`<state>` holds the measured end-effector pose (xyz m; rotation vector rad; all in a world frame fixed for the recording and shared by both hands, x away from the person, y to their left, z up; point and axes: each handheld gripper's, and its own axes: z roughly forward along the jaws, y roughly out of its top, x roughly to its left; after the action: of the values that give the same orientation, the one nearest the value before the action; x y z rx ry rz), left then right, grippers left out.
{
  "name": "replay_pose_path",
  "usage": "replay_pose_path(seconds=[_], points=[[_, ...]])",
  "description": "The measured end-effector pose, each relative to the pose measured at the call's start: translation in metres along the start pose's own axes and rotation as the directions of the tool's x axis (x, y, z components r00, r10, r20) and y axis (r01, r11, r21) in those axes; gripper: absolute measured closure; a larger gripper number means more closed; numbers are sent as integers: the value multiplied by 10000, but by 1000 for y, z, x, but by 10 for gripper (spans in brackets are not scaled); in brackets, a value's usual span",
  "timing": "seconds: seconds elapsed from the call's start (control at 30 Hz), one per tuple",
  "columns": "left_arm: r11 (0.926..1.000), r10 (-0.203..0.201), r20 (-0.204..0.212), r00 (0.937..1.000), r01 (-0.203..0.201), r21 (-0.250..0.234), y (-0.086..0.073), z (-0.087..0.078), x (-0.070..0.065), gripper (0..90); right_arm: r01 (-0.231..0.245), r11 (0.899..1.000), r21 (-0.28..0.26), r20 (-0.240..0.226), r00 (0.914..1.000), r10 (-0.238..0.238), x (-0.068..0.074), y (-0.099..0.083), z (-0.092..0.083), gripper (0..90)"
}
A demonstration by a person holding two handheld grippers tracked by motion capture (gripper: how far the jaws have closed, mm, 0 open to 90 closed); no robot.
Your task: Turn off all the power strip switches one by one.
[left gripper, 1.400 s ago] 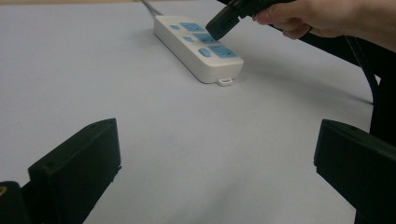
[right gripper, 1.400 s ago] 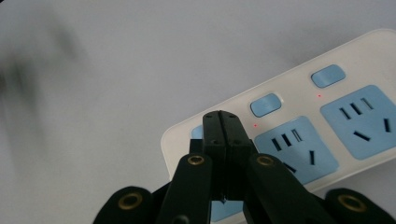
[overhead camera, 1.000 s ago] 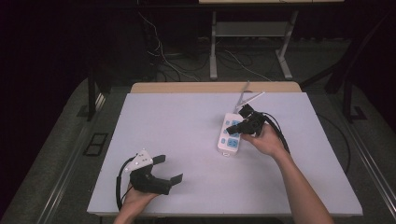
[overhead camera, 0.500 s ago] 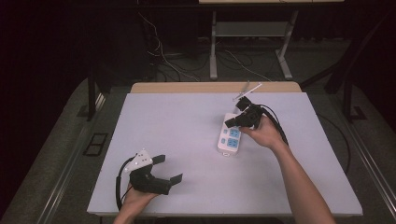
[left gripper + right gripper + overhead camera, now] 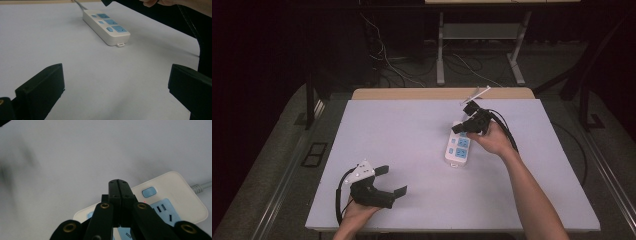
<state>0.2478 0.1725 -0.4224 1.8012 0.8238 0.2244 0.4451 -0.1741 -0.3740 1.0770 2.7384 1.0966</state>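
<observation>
Looking down on the white table [image 5: 412, 150], we see a white power strip [image 5: 458, 148] with blue sockets lying flat in the right half, a little nearer the far edge than the near one, its long side running roughly from far to near and its cable leaving from the far end. Our right claw [image 5: 457, 129] hangs over the far part of the strip with its two black jaws pressed fully together and nothing between them; in the right gripper view the joined tips [image 5: 118, 185] sit above the strip [image 5: 175, 202], close beside its blue switch button [image 5: 149, 192]. Whether the tips touch the casing we cannot tell. Our left claw [image 5: 393, 180] rests near the near left corner of the table, well apart from the strip, its jaws spread wide and empty, pointing across the bare table toward the strip [image 5: 107, 26].
</observation>
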Motion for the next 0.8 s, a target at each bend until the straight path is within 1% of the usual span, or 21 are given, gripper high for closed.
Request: replay_pose_path(seconds=[0.23,0.27,0.37,0.43,0.57,0.8], points=[[10000,9,1,10000,-9,0,0,0,0,0,-186,9998,57,-111,9998,187,-7,-1,6,898],[10000,12,-1,10000,-12,2,0,0,0,0,-132,9999,61,-127,9998,133,-9,-2,7,898],[10000,-7,3,10000,7,-11,0,0,1,0,-250,9996,129,-147,9996,251,-11,-2,10,898],[10000,-10,-1,10000,10,-20,0,0,1,0,-173,9998,140,-166,9997,175,-13,-3,12,898],[10000,2,0,10000,-2,6,0,0,1,0,-272,9992,295,-211,9994,278,-15,-4,17,898],[10000,2,-7,10000,-2,-6,0,0,1,0,-231,9980,588,-294,9993,249,-18,-6,26,897]])
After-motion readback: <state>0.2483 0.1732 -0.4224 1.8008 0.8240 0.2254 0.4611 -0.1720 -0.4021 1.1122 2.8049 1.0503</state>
